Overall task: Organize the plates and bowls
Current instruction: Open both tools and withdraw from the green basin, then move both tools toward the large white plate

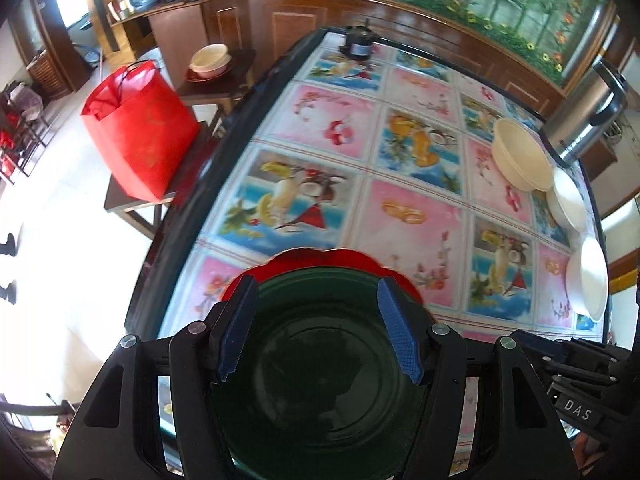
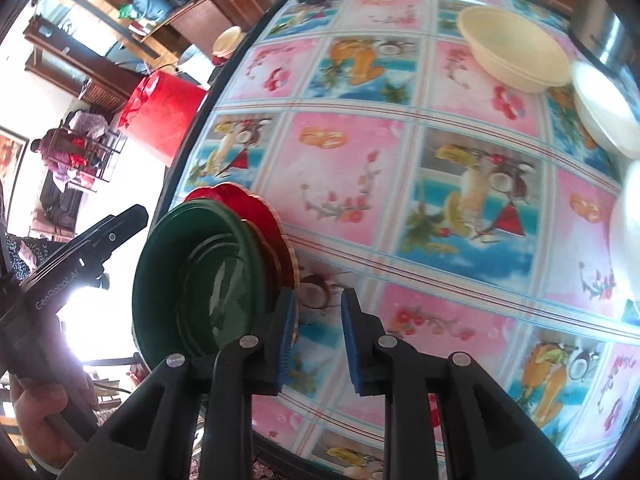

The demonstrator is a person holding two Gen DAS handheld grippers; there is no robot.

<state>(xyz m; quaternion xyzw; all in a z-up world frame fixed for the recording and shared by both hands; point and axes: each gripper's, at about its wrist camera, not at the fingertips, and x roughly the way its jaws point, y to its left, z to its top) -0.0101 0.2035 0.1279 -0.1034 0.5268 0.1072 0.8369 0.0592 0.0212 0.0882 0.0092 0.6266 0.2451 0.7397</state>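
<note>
A: From the left wrist we see the left gripper point(image 1: 318, 326) spread wide above the green bowl point(image 1: 320, 380), gripping nothing; the bowl sits on the red plate point(image 1: 320, 258) at the near edge of the tabletop point(image 1: 416, 216).

B: From the right wrist we see that stack side-on, plus the right gripper point(image 2: 318, 342), narrowly parted and empty. The cream bowl point(image 2: 512, 50) and white bowls point(image 2: 604, 108) sit far right.

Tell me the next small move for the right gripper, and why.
Probably swing the right gripper right toward the cream bowl: it is open with nothing between its fingers, the green bowl already sits on the red plate, and the cream bowl and white plates lie unstacked.
</note>
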